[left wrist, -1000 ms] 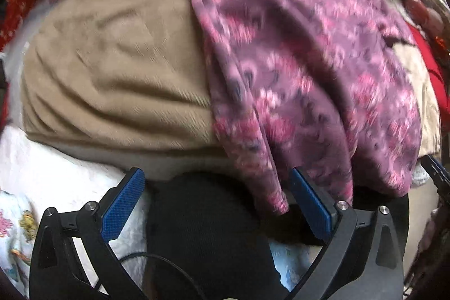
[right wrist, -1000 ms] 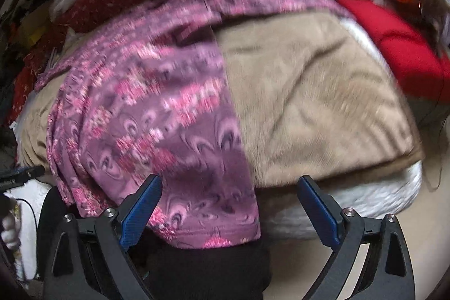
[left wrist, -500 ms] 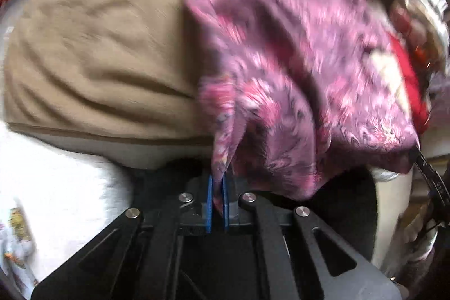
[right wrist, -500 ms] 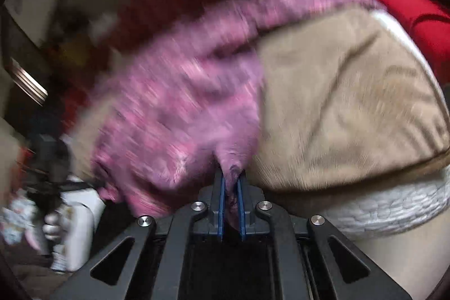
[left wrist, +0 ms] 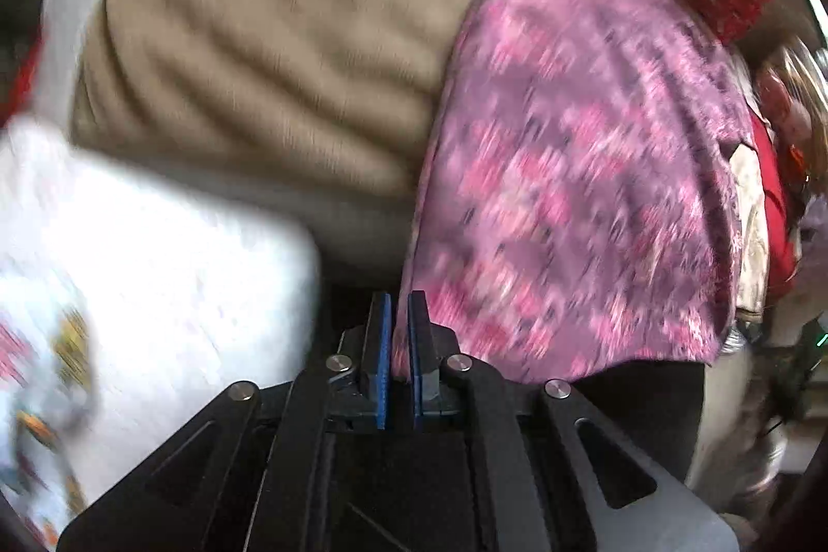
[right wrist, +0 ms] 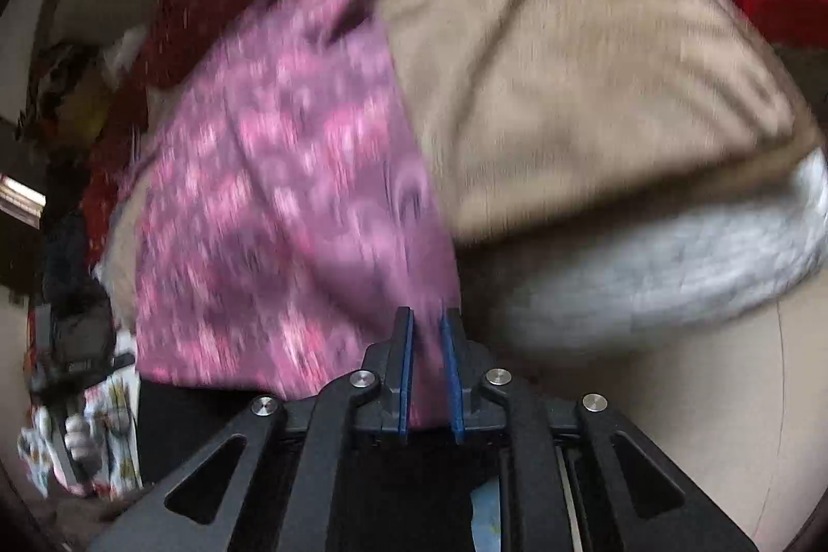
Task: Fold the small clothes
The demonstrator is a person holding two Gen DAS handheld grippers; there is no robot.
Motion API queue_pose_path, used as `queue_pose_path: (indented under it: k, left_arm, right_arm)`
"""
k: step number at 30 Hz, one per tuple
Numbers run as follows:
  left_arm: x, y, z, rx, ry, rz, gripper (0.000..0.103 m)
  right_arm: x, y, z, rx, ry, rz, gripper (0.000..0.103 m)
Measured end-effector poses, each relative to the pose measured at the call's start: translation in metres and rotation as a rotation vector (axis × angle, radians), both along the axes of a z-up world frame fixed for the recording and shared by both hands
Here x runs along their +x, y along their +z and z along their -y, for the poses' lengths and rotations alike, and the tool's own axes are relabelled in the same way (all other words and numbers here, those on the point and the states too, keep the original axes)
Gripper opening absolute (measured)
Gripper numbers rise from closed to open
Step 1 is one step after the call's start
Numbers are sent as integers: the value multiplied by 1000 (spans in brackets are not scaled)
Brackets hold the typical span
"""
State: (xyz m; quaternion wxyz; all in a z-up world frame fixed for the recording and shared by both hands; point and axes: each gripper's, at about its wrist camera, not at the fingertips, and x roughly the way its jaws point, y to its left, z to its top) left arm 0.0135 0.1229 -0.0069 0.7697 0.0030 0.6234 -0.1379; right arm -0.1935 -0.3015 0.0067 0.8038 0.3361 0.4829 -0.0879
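The garment [left wrist: 569, 169], a purple cloth with a pink print, is draped over a tan blanket [left wrist: 279, 50] on what seems to be a bed, with its near hem hanging toward both cameras. The left claw [left wrist: 396, 345] is clenched on that hem at one corner, pink cloth being pinched between the blue pads. The right claw [right wrist: 427, 371] is clenched on the hem at the other corner; its jaws have just been opening slightly, yet cloth is seen pressed between its pads, so the grasp is judged to be kept. A white quilt [right wrist: 673, 272] is seen under the blanket, and a white printed cloth [left wrist: 129, 293] lies beside the left claw. Both views are blurred, so finer detail of the grip cannot be told. The step in hand is judged to be the first fold, with the near edge taken at two corners. For the next move, both corners would need to be lifted together and carried over the garment toward its far edge, the hem being kept taut and level between the claws so that the layers are laid square.
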Motion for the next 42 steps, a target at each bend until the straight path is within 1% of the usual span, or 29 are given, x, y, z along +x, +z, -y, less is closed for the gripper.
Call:
queue_pose_path:
  k: [1,2,3,4,7,10,12,13,14,15,16,18,19,21,22,23,24,25,27,28,29,30,32,35,37,38,39,40,42]
  left_arm:
    - [6,8,9,4,-27,35,13]
    - [15,14,21,2,-49,56,28]
    - [24,20,35,-4,-60,71,35]
    - [30,25,47,-9,-66,84,46]
    - [59,26,89,-2,-93,111,47]
    - [89,18,128,5,-98,93,47]
    - [99,17,147,-1,-92,69,47]
    - [106,17,154,-10,-87,64,47]
    - [108,19,157,-22,-84,65,47]
    - [110,21,157,-33,-81,71,47]
    - [113,20,157,-38,-76,82,47]
    - [121,10,159,-3,-52,89,51]
    - [124,1,161,8,-44,76,51]
    - [132,-21,166,41,-28,22,51]
    - [131,-24,170,58,-28,45,55]
    - [129,-22,173,63,-40,64,62]
    - [126,-20,178,71,-60,79,65]
    - [124,-21,181,85,-81,85,67]
    - [122,-23,185,105,-101,98,69]
    - [120,-23,185,104,-105,105,70]
    - [119,-24,187,103,-105,108,70]
    - [119,-24,186,101,-105,111,70]
    - [117,-24,186,100,-106,113,71]
    - [117,-25,185,99,-113,107,71]
    - [118,-24,185,98,-119,92,71]
    - [121,-23,185,96,-123,81,71]
    - [126,-21,186,91,-125,73,71]
    - [130,-17,187,82,-124,69,71]
    - [138,-9,192,54,-123,63,71]
  right_arm:
    - [8,11,5,-18,-9,33,22]
    - [20,22,11,-38,-16,70,26]
    - [34,26,15,-54,-21,98,41]
    - [51,30,21,-75,-25,127,53]
    - [104,26,35,-121,-50,137,54]
    - [153,8,50,-155,-94,107,54]
    - [181,-7,55,-160,-106,78,53]
    - [190,-15,57,-156,-107,58,42]
    - [198,-17,59,-144,-89,74,27]
    - [203,-15,61,-127,-62,95,6]
    - [204,-12,64,-116,-60,109,5]
    - [193,0,80,-113,-127,203,5]
    - [189,-3,86,-128,-149,209,5]
    - [194,-21,87,-152,-114,122,5]
    - [199,-34,86,-151,-67,69,6]
    - [196,-31,86,-168,-40,102,6]
    - [194,-27,90,-152,-26,110,11]
    - [192,-20,99,-114,-29,126,11]
    - [177,-3,135,-89,-136,207,14]
    - [167,3,160,-95,-221,233,25]
    - [152,5,198,-102,-355,238,32]
    - [144,3,217,-101,-423,229,41]
    - [121,-12,277,-59,-612,185,41]
    - [97,-39,334,54,-813,175,41]
    - [99,-58,355,141,-863,181,46]
    - [105,-70,364,192,-869,173,46]
    - [107,-75,369,205,-879,177,49]
    - [114,-76,372,199,-887,187,58]
    - [132,-81,383,214,-869,190,65]
